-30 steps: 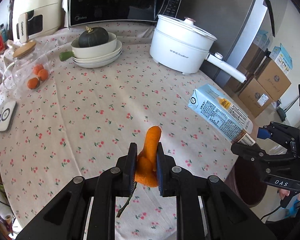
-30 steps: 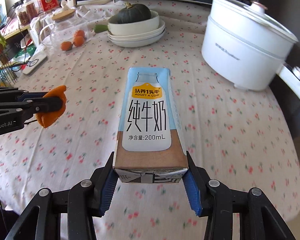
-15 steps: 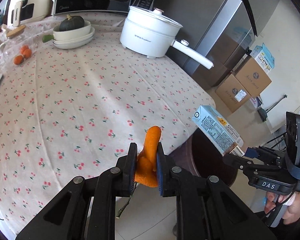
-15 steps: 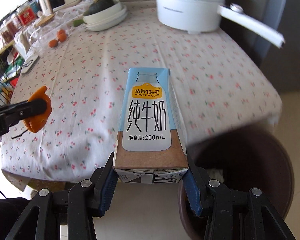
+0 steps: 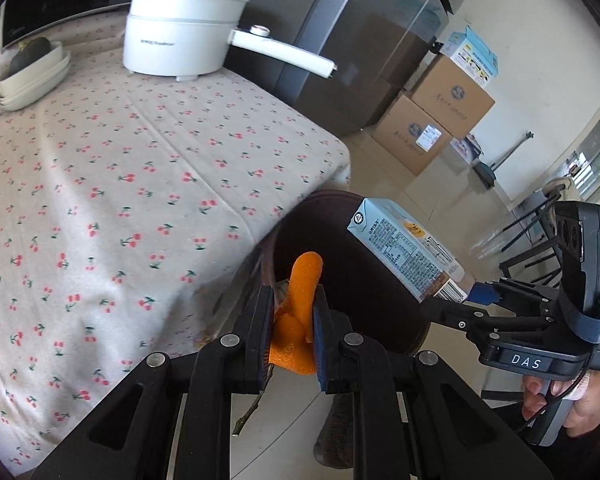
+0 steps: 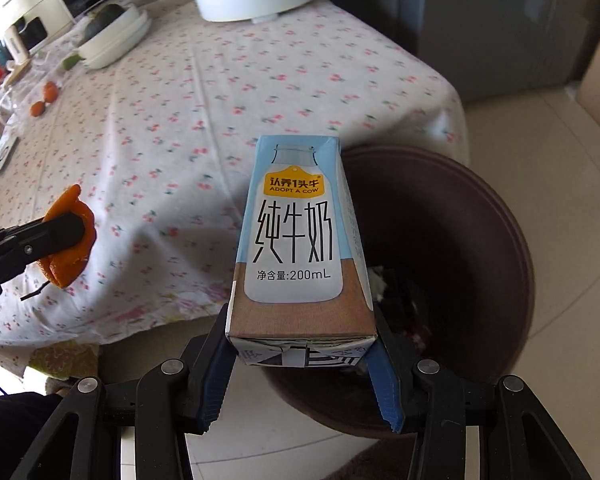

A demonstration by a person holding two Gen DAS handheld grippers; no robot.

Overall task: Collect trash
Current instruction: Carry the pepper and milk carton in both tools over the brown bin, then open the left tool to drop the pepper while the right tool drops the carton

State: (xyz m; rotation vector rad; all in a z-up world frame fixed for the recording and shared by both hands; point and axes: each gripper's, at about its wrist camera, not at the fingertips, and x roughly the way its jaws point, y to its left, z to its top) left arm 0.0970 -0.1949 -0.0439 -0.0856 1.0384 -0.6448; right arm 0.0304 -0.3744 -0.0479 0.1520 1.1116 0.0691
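My left gripper (image 5: 292, 312) is shut on a piece of orange peel (image 5: 300, 304) with a thin twig hanging below it; it hangs over the near rim of a dark brown bin (image 5: 364, 292) on the floor beside the table. In the right wrist view the same peel (image 6: 70, 240) shows at the left, still over the tablecloth's edge. My right gripper (image 6: 300, 344) is shut on the base of a light-blue 200 mL milk carton (image 6: 300, 240), which hangs over the bin (image 6: 460, 240). Some scraps lie at the bin's bottom. The carton (image 5: 408, 248) and right gripper (image 5: 460, 300) also appear in the left wrist view.
A table with a cherry-print cloth (image 5: 120, 184) carries a white electric pot (image 5: 180, 36) with a long handle and stacked white bowls (image 5: 32, 76) holding a dark squash. A grey fridge (image 5: 372, 48) and cardboard boxes (image 5: 432, 124) stand behind the bin. A hand (image 5: 572, 400) holds the right gripper.
Both grippers have swung from above the table out past its edge to the brown bin, each keeping its hold. The bin has come into view under the carton.
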